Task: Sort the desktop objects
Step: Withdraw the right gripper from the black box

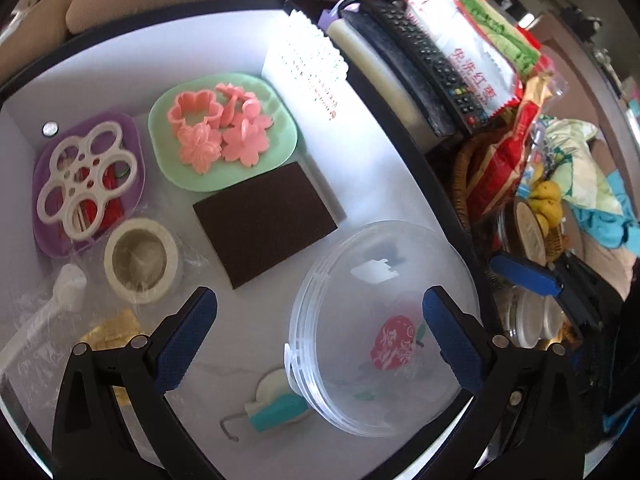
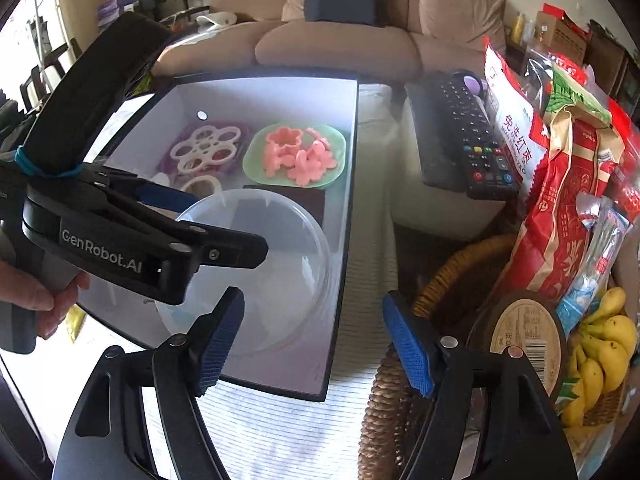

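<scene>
The left gripper (image 1: 320, 336) hangs spread and holding nothing above the clear plastic lid (image 1: 384, 328), which lies on the white board (image 1: 224, 40) at about four o'clock from the green plate (image 1: 280, 120). The right gripper (image 2: 312, 344) also gapes, unloaded. To lift the lid cleanly, the left gripper likely should pinch its rim at the tab, not its slick dome.

you're in a home living room. a beige sofa (image 2: 336, 36) sits behind the tabletop (image 2: 280, 96). a tv remote (image 2: 476, 140), snack bags (image 2: 560, 208) and bananas (image 2: 604, 344) lie nearby.
</scene>
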